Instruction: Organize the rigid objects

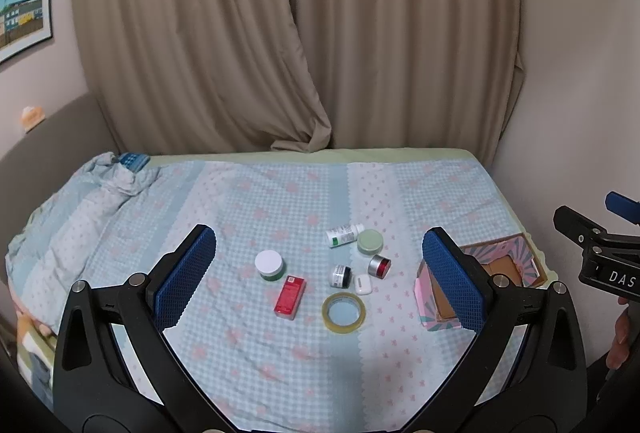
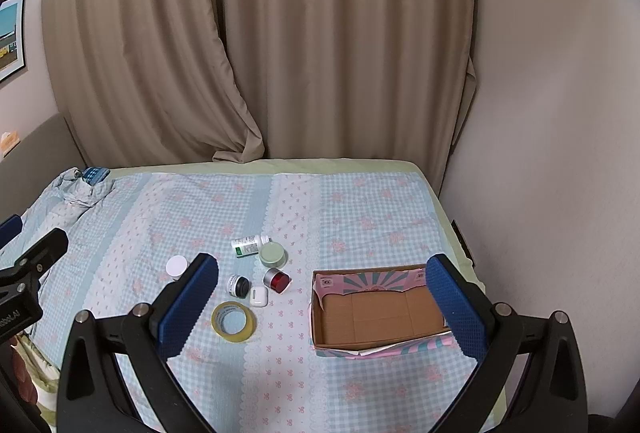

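Small objects lie on the checked bedspread: a red box [image 1: 290,297], a white-lidded green jar [image 1: 270,264], a yellow tape roll [image 1: 343,312], a white earbud case [image 1: 362,284], a black-and-white jar [image 1: 340,276], a silver-and-red jar [image 1: 380,266], a pale green jar [image 1: 369,241] and a white pill bottle [image 1: 344,234] on its side. An open pink cardboard box [image 2: 380,313] stands to their right, empty. My left gripper [image 1: 320,273] is open above the objects. My right gripper [image 2: 324,301] is open above the box's left side.
Beige curtains [image 1: 300,33] hang behind the bed. A wall [image 2: 560,113] runs close along the right edge. Bunched bedding [image 1: 116,177] and a blue item [image 1: 134,161] lie at the far left corner.
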`<state>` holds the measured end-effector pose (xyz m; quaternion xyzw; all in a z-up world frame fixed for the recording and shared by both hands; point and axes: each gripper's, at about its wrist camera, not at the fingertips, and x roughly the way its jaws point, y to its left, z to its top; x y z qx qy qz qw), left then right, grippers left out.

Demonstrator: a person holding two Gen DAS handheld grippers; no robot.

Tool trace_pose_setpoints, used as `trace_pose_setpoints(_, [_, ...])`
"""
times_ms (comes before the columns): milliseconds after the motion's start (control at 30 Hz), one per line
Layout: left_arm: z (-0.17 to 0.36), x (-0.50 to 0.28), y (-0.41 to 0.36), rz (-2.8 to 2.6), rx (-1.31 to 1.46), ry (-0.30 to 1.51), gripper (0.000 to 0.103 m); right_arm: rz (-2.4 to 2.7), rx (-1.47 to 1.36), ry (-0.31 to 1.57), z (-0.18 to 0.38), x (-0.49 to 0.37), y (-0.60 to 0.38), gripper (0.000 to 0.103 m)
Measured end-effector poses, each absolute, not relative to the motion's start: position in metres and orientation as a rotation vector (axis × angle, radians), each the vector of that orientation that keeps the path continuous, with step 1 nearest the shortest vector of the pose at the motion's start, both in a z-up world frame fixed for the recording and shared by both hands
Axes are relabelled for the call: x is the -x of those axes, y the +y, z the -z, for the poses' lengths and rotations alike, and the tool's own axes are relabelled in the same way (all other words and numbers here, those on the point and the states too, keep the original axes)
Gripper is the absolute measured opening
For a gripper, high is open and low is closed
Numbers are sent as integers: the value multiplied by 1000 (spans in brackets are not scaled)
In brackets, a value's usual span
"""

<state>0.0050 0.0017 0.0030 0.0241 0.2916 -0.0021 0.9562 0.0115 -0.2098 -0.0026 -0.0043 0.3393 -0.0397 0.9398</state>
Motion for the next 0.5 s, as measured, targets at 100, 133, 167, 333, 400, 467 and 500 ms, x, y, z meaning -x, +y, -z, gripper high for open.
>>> trace_pose_setpoints(100, [-3,-6,3,9,-44,590,103,79,7,694,3,-12,-210,103])
trace_pose_setpoints(133, [-3,-5,3,10,-42,589,103,79,6,695,3,-12,-209,103])
trace_pose_setpoints(167, [-2,-6,3,11,-40,589,103,78,6,695,3,-13,-208,103])
trace_pose_setpoints(333, [-1,-5,4,18,-26,590,103,78,5,691,3,-10,-205,103])
trace_pose_setpoints(400, [0,-3,6,18,-19,590,103,77,3,691,3,-11,-206,103])
trace_pose_setpoints(467, [0,-2,6,15,-21,589,103,78,4,691,3,-10,-206,103])
trace_pose_setpoints(500, [0,-1,5,14,-21,589,103,78,4,691,2,-10,-206,103])
